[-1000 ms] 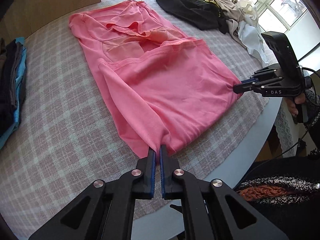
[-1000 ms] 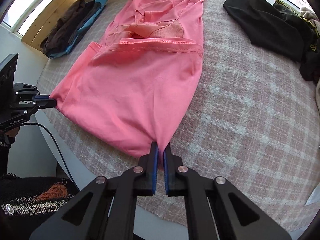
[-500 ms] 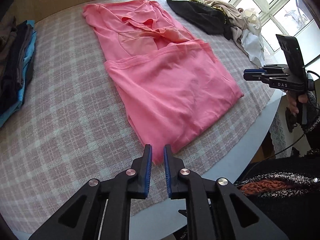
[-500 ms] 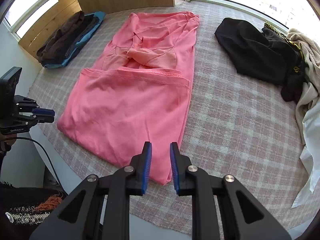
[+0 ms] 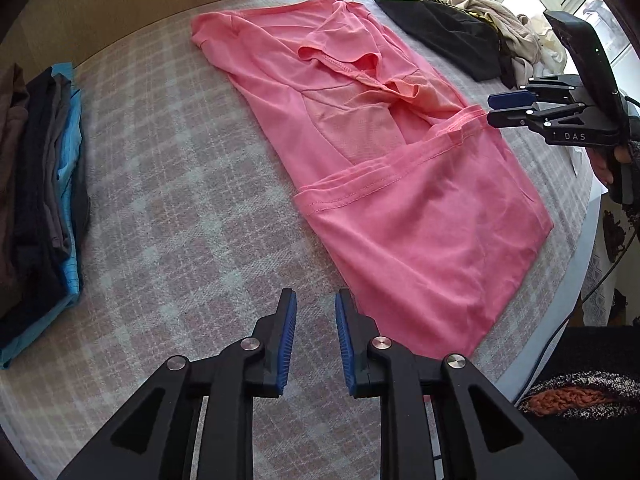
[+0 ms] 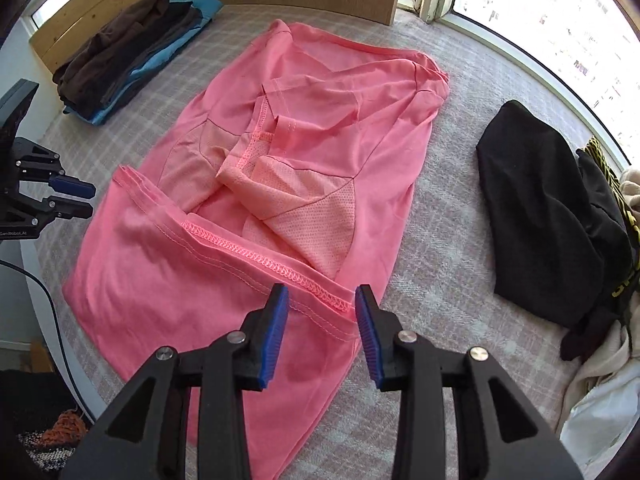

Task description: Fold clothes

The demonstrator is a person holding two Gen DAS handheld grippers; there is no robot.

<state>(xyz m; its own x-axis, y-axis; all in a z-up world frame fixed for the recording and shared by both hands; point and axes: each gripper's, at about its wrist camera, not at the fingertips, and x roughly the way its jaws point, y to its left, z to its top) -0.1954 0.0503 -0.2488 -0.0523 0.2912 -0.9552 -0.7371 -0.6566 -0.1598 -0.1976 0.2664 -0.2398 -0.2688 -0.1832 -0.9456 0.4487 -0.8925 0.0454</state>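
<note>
Right wrist view: right tool (image 6: 322,308) is spreading its jaws over the stitched hem of the pink shirt (image 6: 280,184), nothing pinched. Left tool (image 5: 315,320) is opening too, empty, just off the shirt's left edge over bare checked counter (image 5: 168,208). Risk I see: the near fold lies close to the counter's rim and could slide off. Open room left; black garment (image 6: 552,224) crowds the right.
</note>
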